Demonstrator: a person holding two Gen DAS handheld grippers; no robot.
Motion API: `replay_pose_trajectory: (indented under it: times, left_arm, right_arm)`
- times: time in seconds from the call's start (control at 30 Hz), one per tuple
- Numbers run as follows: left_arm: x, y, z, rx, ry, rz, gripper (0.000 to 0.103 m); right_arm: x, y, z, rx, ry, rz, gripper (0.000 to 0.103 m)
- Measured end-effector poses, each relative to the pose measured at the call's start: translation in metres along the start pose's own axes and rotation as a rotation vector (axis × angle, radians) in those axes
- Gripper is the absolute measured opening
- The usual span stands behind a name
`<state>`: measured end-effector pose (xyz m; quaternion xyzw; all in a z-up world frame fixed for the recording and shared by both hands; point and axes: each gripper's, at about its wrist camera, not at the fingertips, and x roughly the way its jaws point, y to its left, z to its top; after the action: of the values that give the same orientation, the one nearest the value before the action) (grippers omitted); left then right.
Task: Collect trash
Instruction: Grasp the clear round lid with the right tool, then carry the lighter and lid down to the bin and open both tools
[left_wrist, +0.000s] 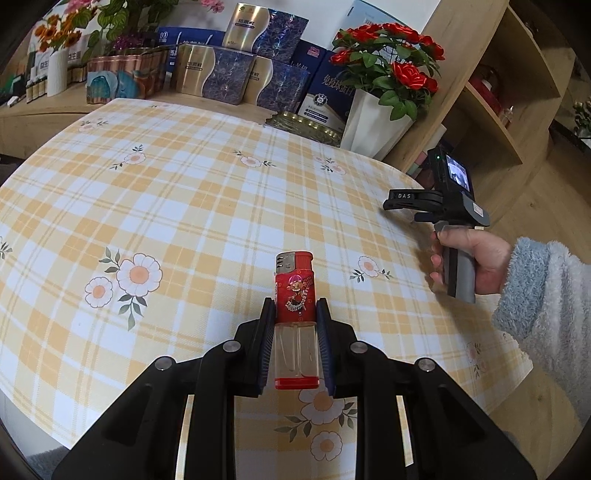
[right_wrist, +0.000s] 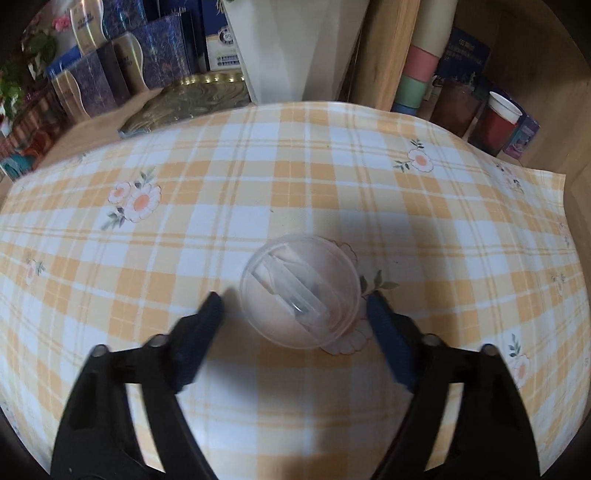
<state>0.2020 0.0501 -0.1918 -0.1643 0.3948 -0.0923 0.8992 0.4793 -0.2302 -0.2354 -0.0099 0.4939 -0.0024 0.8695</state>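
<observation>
Checked tablecloth (left_wrist: 184, 192), mostly bare. Left gripper (left_wrist: 295, 314) clamps a lighter (left_wrist: 295, 295); right gripper (right_wrist: 295, 306) gapes around a clear cup (right_wrist: 299, 291) (untouched, not yet collected).

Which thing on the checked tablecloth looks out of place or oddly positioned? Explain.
The clear plastic cup stands out: it lies tipped on its side on the tablecloth, between the open right gripper fingers, not upright. Nothing looks spilled.

one lighter (left_wrist: 295, 295), one clear cup (right_wrist: 300, 291)

Home: floral tablecloth (left_wrist: 184, 206), potted roses (left_wrist: 388, 66), wooden shelves (left_wrist: 517, 92).
</observation>
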Motion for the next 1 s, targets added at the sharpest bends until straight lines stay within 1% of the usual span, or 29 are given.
replay_pose_trajectory:
  times: [0.03,0.07,0.1,0.2,0.3,0.37,0.4,0.43,0.5,0.53,0.57,0.6,0.63,0.73,0.77,0.83,0.93,1.0]
  left_arm:
    - [-0.001,-0.001,0.000,0.002,-0.003,-0.002,0.022]
    - [-0.002,-0.001,0.000,0.001,-0.004,-0.005,0.022]
    - [-0.003,-0.001,0.000,0.000,-0.006,-0.010,0.022]
    - [-0.008,-0.002,-0.001,0.002,-0.011,-0.022,0.022]
    - [-0.016,-0.003,-0.004,0.005,-0.010,-0.035,0.022]
    - [-0.022,-0.004,-0.008,0.006,-0.004,-0.045,0.022]
    - [-0.025,-0.004,-0.010,0.008,-0.001,-0.050,0.022]
    - [-0.029,-0.005,-0.012,0.010,0.000,-0.056,0.022]
    - [-0.037,-0.007,-0.017,0.020,0.003,-0.059,0.022]
    - [-0.041,-0.008,-0.019,0.025,0.003,-0.063,0.022]
    - [-0.045,-0.009,-0.021,0.030,0.004,-0.065,0.022]
    - [-0.050,-0.010,-0.024,0.037,0.004,-0.066,0.022]
    - [-0.055,-0.013,-0.027,0.049,0.004,-0.067,0.022]
    - [-0.069,-0.020,-0.038,0.077,0.002,-0.073,0.022]
    - [-0.075,-0.024,-0.043,0.088,0.003,-0.077,0.022]
    - [-0.082,-0.028,-0.050,0.097,0.005,-0.082,0.022]
    - [-0.096,-0.036,-0.063,0.117,0.008,-0.089,0.022]
    - [-0.101,-0.038,-0.069,0.125,0.011,-0.088,0.022]
  right_arm:
    - [-0.001,0.000,-0.001,0.001,0.001,0.014,0.065]
    - [-0.003,0.001,-0.002,-0.004,0.003,0.006,0.065]
    - [-0.010,0.000,-0.006,-0.012,-0.012,0.009,0.065]
    - [-0.034,-0.005,-0.019,-0.001,-0.081,0.070,0.065]
    - [-0.070,-0.011,-0.047,-0.019,-0.132,0.138,0.065]
    - [-0.100,-0.012,-0.075,-0.073,-0.178,0.157,0.065]
    - [-0.119,-0.013,-0.096,-0.099,-0.206,0.169,0.065]
    - [-0.131,-0.014,-0.111,-0.107,-0.222,0.179,0.065]
    - [-0.158,-0.022,-0.146,-0.100,-0.252,0.212,0.065]
    - [-0.174,-0.030,-0.171,-0.076,-0.254,0.250,0.065]
    - [-0.182,-0.034,-0.184,-0.062,-0.249,0.268,0.065]
    - [-0.195,-0.041,-0.208,-0.048,-0.240,0.297,0.065]
    - [-0.203,-0.044,-0.223,-0.048,-0.235,0.305,0.065]
    - [-0.227,-0.048,-0.275,-0.079,-0.202,0.337,0.065]
    - [-0.231,-0.048,-0.286,-0.090,-0.188,0.349,0.065]
    - [-0.239,-0.043,-0.315,-0.119,-0.137,0.387,0.065]
    - [-0.242,-0.028,-0.341,-0.182,-0.080,0.430,0.065]
    - [-0.240,-0.014,-0.354,-0.230,-0.036,0.438,0.065]
